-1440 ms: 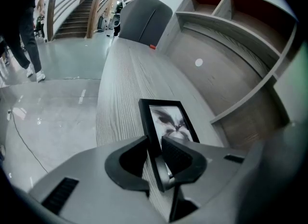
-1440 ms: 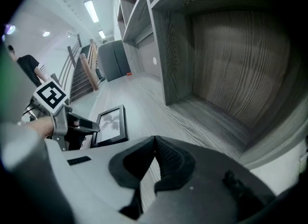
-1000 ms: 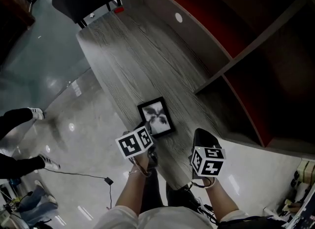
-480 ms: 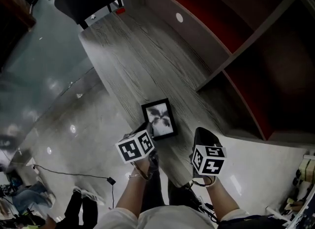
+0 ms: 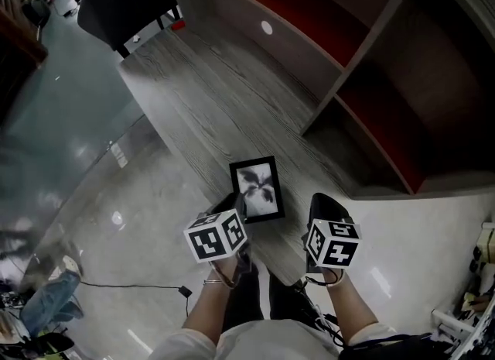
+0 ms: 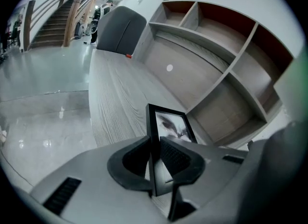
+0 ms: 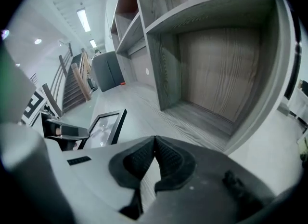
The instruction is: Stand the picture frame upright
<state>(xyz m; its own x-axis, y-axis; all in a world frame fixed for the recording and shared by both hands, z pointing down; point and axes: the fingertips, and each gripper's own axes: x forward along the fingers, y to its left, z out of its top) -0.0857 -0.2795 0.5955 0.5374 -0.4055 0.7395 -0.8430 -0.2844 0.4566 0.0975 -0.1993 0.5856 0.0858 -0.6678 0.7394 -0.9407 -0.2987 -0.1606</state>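
Plainly, the left claw (image 6: 155, 158) is clenched on the near left edge of the picture frame (image 6: 171, 124), its pads pressing on the black moulding from both sides. The frame's long axis runs from near to far, straight out from that claw towards the shelf unit (image 5: 363, 80). It sits at the near end of the counter (image 5: 201, 103), close to the edge; whether its far end rests on the wood or is lifted clear I cannot tell. The right claw (image 7: 155, 158) is clenched on nothing, just to the right of the frame and apart from it. So the left claw is the nearer, and tipping the far end up looks like its job. No brand or readable writing shows; the marker cubes (image 5: 216, 234) carry only black-and-white patterns.
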